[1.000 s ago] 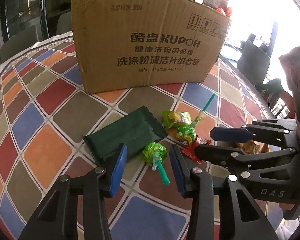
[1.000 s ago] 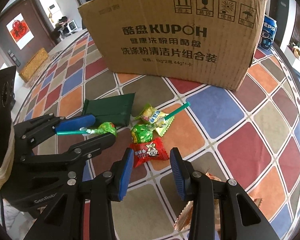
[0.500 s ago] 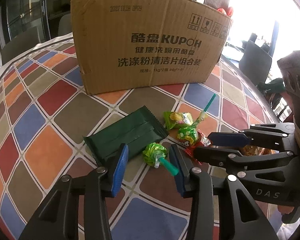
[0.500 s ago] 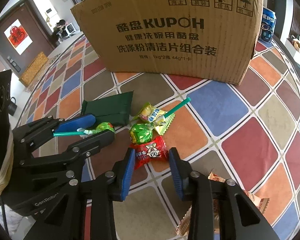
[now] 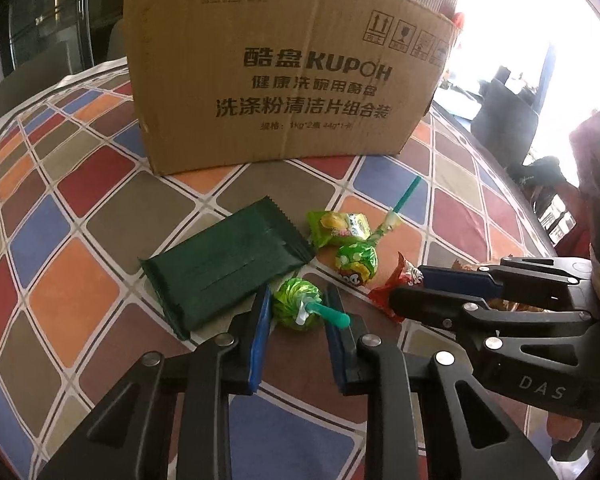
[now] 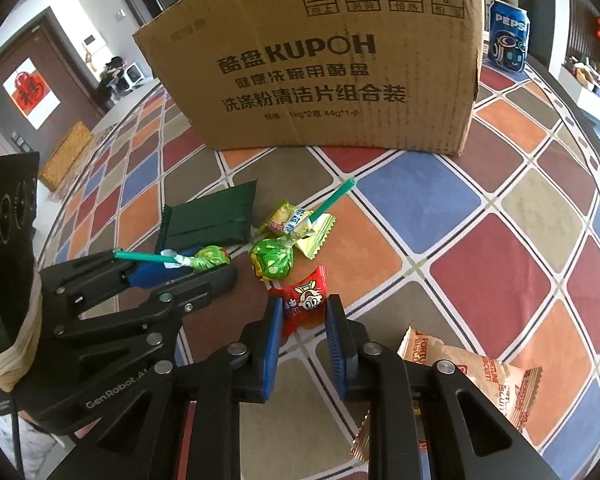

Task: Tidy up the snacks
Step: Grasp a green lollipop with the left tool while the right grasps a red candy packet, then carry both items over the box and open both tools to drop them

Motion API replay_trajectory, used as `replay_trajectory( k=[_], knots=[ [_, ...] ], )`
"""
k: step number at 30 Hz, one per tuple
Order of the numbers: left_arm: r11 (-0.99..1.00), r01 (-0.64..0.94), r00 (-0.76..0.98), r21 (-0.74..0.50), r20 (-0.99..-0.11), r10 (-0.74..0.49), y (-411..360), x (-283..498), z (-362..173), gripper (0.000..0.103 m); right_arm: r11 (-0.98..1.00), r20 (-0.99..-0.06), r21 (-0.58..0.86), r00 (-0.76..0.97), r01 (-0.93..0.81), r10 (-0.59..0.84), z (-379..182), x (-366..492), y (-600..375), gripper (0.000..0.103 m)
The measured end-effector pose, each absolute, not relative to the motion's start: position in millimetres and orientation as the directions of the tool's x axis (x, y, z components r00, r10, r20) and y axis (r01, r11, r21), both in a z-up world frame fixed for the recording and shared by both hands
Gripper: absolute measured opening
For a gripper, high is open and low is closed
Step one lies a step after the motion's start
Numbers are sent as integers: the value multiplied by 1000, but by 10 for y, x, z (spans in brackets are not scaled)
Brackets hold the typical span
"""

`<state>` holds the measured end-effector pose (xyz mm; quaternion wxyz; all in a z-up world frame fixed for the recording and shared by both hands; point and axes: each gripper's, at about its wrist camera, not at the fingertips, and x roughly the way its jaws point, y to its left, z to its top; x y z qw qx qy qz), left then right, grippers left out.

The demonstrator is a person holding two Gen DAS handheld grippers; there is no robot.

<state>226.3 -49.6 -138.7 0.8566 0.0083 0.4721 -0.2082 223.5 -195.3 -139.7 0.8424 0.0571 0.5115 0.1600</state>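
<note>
I see a checkered tablecloth (image 6: 440, 204) bearing the cardboard box (image 6: 320, 64); before it lie a green packet (image 6: 212, 216), lollipops (image 6: 272, 258) and candies (image 6: 304, 300).

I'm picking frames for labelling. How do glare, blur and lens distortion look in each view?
Left wrist view: window at upper right blown out white, cardboard box print slightly soft, edges bowed. Right wrist view: evenly lit and sharp, Pepsi can legible, tablecloth grid strongly curved.

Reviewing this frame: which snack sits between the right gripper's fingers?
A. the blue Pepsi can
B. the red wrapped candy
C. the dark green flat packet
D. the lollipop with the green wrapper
B: in the right wrist view the red wrapped candy lies between the blue pads of the right gripper, which have closed in on it, while the left gripper brackets a green lollipop.
</note>
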Motion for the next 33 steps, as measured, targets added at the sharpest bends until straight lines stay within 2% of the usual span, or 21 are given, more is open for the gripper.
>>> replay_trajectory(
  k=[16, 33],
  knots=[
    [925, 337, 548, -175, -762, -344, -405, 2059, -907, 26, 940, -788, 260, 515, -220, 338, -1028, 2071, -2003, 23],
    [933, 338, 705, -126, -623, -340, -310, 2110, 107, 26, 940, -633, 245, 695, -238, 341, -126, 2108, -2055, 23]
  ],
)
